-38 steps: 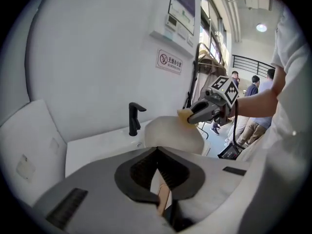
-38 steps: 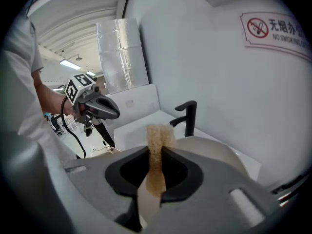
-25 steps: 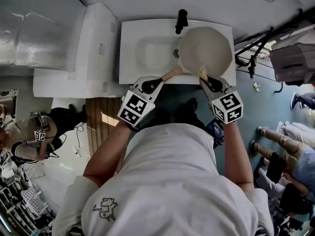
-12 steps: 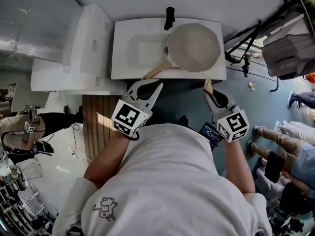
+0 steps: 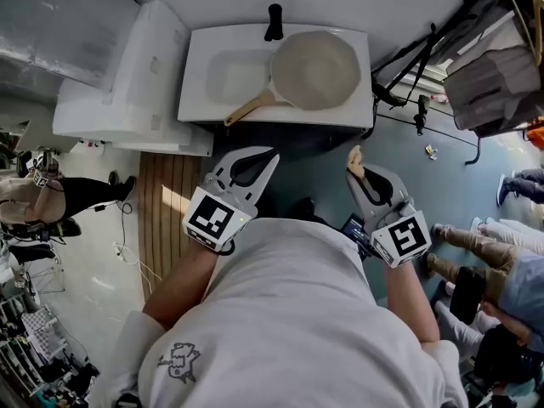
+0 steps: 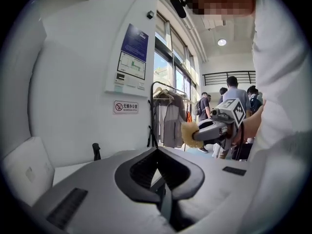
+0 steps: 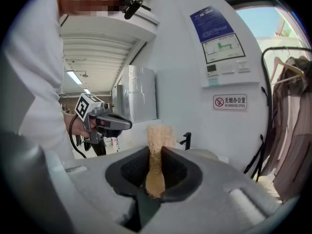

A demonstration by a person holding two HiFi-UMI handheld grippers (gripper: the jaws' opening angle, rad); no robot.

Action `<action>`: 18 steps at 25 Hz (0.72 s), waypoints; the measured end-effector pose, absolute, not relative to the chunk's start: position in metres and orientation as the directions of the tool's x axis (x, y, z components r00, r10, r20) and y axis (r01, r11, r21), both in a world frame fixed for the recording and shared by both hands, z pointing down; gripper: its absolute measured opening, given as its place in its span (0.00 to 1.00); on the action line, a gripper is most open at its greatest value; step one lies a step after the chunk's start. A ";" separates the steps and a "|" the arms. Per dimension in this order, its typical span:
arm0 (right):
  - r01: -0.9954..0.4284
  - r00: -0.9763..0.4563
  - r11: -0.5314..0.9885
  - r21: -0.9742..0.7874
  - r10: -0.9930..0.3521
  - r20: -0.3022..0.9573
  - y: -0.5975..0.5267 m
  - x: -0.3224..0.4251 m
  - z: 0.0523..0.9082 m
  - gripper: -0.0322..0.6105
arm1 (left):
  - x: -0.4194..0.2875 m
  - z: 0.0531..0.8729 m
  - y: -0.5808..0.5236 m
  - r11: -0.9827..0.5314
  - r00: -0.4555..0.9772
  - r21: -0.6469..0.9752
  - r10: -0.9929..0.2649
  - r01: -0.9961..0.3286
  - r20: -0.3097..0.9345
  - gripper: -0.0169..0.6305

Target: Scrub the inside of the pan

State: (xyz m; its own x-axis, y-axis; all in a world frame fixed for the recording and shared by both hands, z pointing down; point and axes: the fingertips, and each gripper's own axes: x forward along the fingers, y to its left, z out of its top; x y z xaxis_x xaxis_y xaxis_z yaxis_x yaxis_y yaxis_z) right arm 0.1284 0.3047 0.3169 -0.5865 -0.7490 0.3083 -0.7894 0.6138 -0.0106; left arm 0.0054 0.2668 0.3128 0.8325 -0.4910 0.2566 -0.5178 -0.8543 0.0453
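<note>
Here, pan (image 5: pixel 316 68): lies in the right side of the white sink (image 5: pixel 223 73), below the black faucet (image 5: pixel 274 21); pale inside faces up, wooden handle (image 5: pixel 248 107) reaching the front rim.
Left tongs (image 5: pixel 269 155): shut, nothing between them.
Right tongs (image 5: pixel 352 163): clamped on a tan sponge (image 5: pixel 354 153).
Room: both tongs hang short of the sink's front edge, well apart from the pan.

Your head camera looked steeply down onto the left gripper (image 5: pixel 272 151), the right gripper (image 5: pixel 354 156) and, farther off, the pan (image 5: pixel 316 68) on the sink (image 5: pixel 197 100). Each gripper camera rode close behind its own jaws, facing nearly level at the white wall (image 6: pixel 73 57). Both caught the faucet (image 6: pixel 96 151) and the no-smoking sign (image 6: pixel 126 107), and each saw the other gripper.
</note>
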 end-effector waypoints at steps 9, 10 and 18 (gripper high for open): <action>-0.783 -0.606 0.621 -0.036 -0.748 0.270 0.334 0.156 0.305 0.13 | 0.031 0.284 0.300 -0.845 0.831 0.047 -0.511 -0.532 0.218 0.03; -0.782 -0.608 0.623 -0.035 -0.748 0.265 0.335 0.157 0.303 0.13 | 0.031 0.283 0.302 -0.843 0.829 0.047 -0.515 -0.535 0.217 0.03; -0.769 -0.622 0.640 -0.006 -0.746 0.238 0.345 0.160 0.287 0.13 | 0.044 0.280 0.317 -0.843 0.834 0.060 -0.514 -0.534 0.202 0.03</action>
